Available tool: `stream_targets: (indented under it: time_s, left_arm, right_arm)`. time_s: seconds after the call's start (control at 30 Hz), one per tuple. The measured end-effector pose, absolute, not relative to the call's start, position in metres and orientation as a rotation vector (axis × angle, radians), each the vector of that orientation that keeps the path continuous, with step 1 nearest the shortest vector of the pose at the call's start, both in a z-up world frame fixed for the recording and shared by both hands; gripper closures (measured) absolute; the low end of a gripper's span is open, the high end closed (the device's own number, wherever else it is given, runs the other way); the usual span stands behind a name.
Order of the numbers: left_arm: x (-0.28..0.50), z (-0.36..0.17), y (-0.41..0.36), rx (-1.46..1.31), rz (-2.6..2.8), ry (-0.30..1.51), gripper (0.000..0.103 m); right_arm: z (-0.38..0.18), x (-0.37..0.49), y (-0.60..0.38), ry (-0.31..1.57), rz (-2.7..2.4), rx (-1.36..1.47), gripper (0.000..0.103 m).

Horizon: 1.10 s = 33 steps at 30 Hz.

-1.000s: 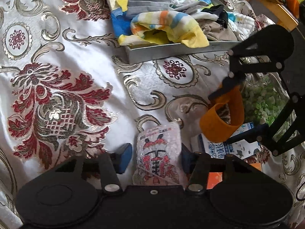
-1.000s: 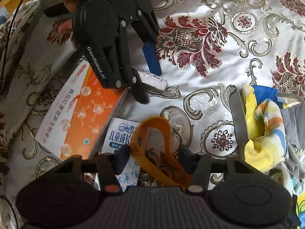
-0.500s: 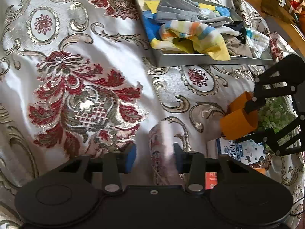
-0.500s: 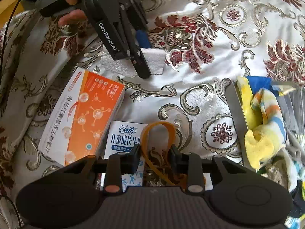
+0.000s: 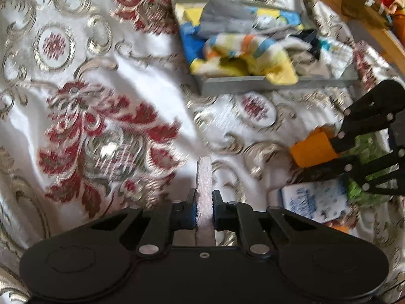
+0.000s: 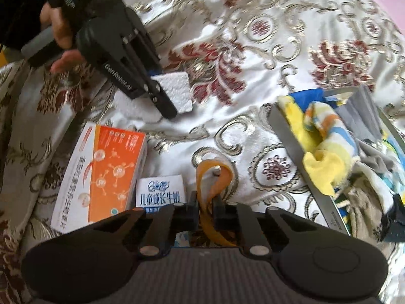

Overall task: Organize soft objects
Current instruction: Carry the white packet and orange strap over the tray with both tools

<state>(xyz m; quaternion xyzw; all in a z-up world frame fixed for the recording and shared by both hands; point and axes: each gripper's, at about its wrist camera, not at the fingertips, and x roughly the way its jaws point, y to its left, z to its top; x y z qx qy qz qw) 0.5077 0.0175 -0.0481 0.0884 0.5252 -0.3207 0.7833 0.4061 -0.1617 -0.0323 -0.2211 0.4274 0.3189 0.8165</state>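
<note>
Progress of the sorting task, seen from both wrist cameras. A grey tray [image 5: 278, 84] lies on the brocade bedspread [image 5: 106, 71] and already holds a heap of soft items, among them a yellow striped towel [image 5: 253, 55] draped over its near wall and a grey cloth [image 5: 227, 22]; this part of the work appears done.

Two soft items are off the tray and in the grippers. The left gripper [image 5: 204, 206] has just been closing its jaws, which now pinch a white foam pad [image 5: 205, 177] edge-on; in the right wrist view the same pad [image 6: 174, 91] shows its flat white face and appears lifted clear of the bedspread. The right gripper [image 6: 204, 206] has likewise just been closing, and its jaws are clamped on an orange band [image 6: 215, 177], whose loop stands up ahead of the fingertips. A person's hand [image 6: 60, 38] grips the left tool's handle.

Both items remain well apart from the tray; carrying them across and releasing them there is judged to be the outstanding step.

An orange-and-white box [image 6: 101, 177] and a small blue-and-white carton [image 6: 159, 195] lie beside the right gripper. Being rigid, they probably stay where they are. A green-speckled patch [image 5: 367, 147] near the right tool is too blurred to identify.
</note>
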Motion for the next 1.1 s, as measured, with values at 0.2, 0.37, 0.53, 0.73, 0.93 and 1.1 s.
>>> stream_targets:
  time_s: [0.2,0.37,0.53,0.73,0.93,1.1]
  left_arm:
    - [0.514,-0.027,-0.002,0.107,-0.725,1.041,0.091]
    - [0.528,-0.003,-0.033,0.036,-0.751,0.923,0.091]
    - [0.552,0.018,-0.077,-0.036,-0.763,0.805,0.091]
    - [0.583,0.026,-0.126,-0.164,-0.755,0.732,0.091]
    - [0.603,0.008,-0.159,-0.283,-0.733,0.758,0.091]
    - [0.612,-0.010,-0.171,-0.352,-0.706,0.787,0.091]
  right_arm:
    - [-0.013,0.403,-0.186,0.830,0.601,-0.353,0.095]
    - [0.016,0.412,-0.225,0.756,0.511,-0.249,0.095]
    - [0.045,0.434,-0.268,0.692,0.392,-0.209,0.095]
    - [0.056,0.473,-0.322,0.646,0.268,-0.018,0.095]
    - [0.032,0.497,-0.369,0.657,0.184,0.197,0.095]
    - [0.013,0.501,-0.392,0.658,0.117,0.248,0.092]
